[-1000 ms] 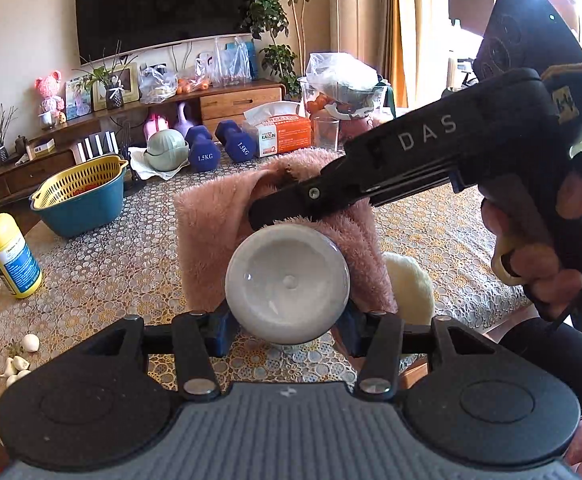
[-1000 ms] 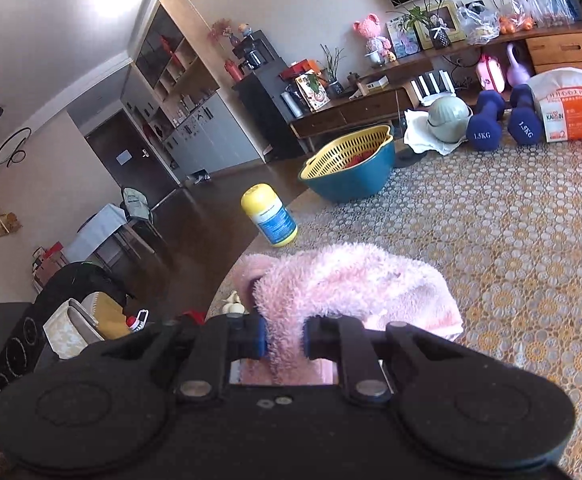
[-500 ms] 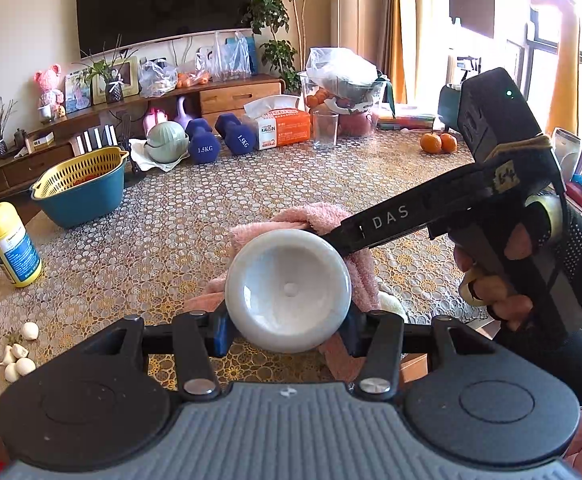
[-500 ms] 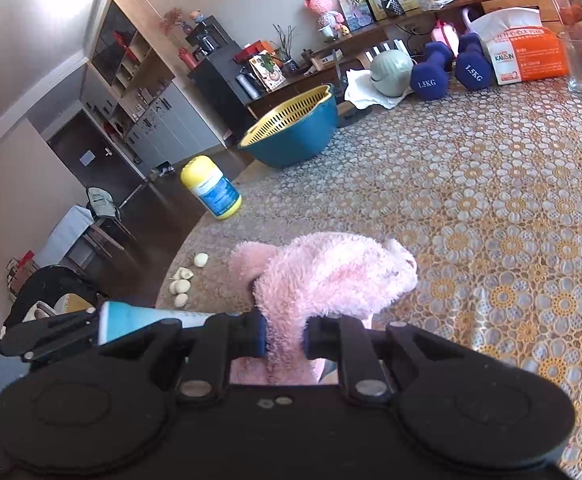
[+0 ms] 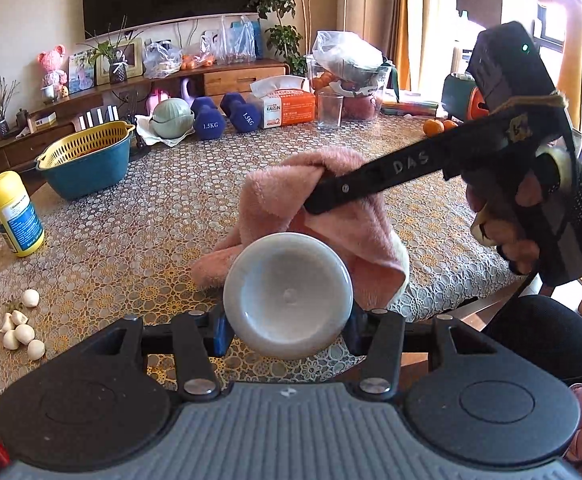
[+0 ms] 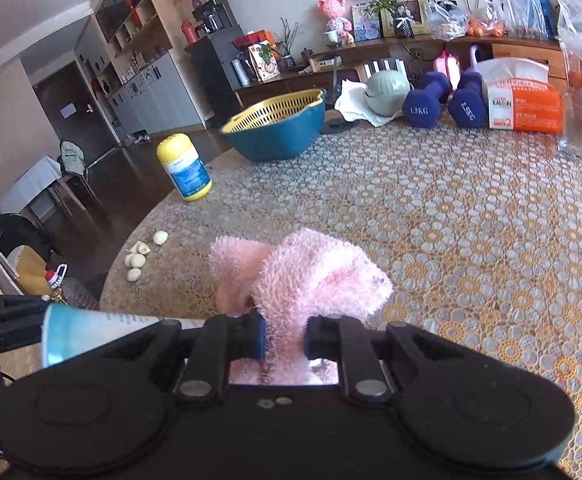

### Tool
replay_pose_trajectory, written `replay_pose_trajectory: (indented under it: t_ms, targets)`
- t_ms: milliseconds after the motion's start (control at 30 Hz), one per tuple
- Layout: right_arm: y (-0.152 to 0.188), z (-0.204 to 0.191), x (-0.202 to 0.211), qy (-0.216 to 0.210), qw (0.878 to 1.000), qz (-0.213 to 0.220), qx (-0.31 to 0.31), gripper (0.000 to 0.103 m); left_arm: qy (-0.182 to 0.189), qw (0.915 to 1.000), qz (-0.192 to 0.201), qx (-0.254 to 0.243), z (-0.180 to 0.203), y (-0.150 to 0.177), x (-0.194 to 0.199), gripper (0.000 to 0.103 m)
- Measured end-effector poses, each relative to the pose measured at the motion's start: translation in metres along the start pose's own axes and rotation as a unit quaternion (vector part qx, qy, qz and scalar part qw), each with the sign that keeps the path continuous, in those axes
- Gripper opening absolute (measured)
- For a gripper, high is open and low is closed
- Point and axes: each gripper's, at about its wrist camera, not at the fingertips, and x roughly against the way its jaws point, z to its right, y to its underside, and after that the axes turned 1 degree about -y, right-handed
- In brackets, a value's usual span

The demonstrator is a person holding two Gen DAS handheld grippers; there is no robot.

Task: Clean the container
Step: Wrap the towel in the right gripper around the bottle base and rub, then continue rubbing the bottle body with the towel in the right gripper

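A pale round container (image 5: 287, 295) shows its base to the left wrist camera, and my left gripper (image 5: 287, 332) is shut on it just above the table's near edge. In the right wrist view the same container (image 6: 91, 330) appears side-on at the lower left, white with a light blue inside. My right gripper (image 6: 285, 338) is shut on a fluffy pink cloth (image 6: 311, 276). Seen from the left, the right gripper (image 5: 319, 196) reaches in from the right with the pink cloth (image 5: 291, 196) hanging behind and above the container, a person's hand (image 5: 519, 216) on its handle.
The round table (image 5: 131, 232) has a patterned lace cover. On it stand a teal bowl with a yellow strainer (image 5: 87, 160), a yellow-capped bottle (image 5: 15, 216), garlic cloves (image 5: 21, 328), blue dumbbells (image 5: 227, 116), a tissue box (image 5: 287, 104) and a glass (image 5: 329, 111).
The right gripper and the pink cloth have lifted and drawn back from the container's base, and the cloth now hangs behind it. The left gripper and container have stayed in place.
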Motion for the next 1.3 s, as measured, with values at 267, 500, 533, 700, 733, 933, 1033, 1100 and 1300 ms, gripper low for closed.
replay_pose_trajectory:
  t_ms: [267,500,533,700,733,933,1033,1100,1300]
  targets:
    - [-0.021,-0.036,0.025,-0.084,0.996,0.019,0.035,0.015,-0.003,0.9999,-0.013,0.01,-0.003,0.01,0.0,0.051]
    - [-0.008,-0.07,0.006,-0.145,0.987,-0.025,0.06,0.015,-0.002,0.9994,-0.027,0.023,-0.006,0.021,-0.001,0.051]
    - [-0.005,-0.072,0.002,-0.145,0.987,-0.032,0.065,0.015,-0.002,0.9993,-0.028,0.024,-0.007,0.022,-0.002,0.051]
    - [0.001,-0.068,-0.011,-0.122,0.988,-0.05,0.073,0.015,0.002,0.999,-0.036,0.028,-0.008,0.028,-0.003,0.051]
    - [0.001,-0.065,-0.014,-0.114,0.989,-0.052,0.073,0.015,0.003,0.9989,-0.037,0.029,-0.009,0.028,-0.003,0.051]
    - [0.0,-0.04,-0.029,-0.079,0.994,-0.062,0.053,0.015,0.009,0.9984,-0.046,0.032,-0.011,0.031,-0.006,0.051]
    - [-0.001,-0.031,-0.037,-0.062,0.995,-0.067,0.048,0.015,0.017,0.9976,-0.056,0.036,-0.014,0.035,-0.009,0.051]
    - [-0.002,-0.024,-0.041,-0.055,0.995,-0.071,0.041,0.015,0.018,0.9971,-0.064,0.037,-0.015,0.038,-0.012,0.051]
    - [-0.002,-0.016,-0.046,-0.044,0.995,-0.074,0.042,0.016,0.016,0.9962,-0.076,0.04,-0.018,0.044,-0.018,0.051]
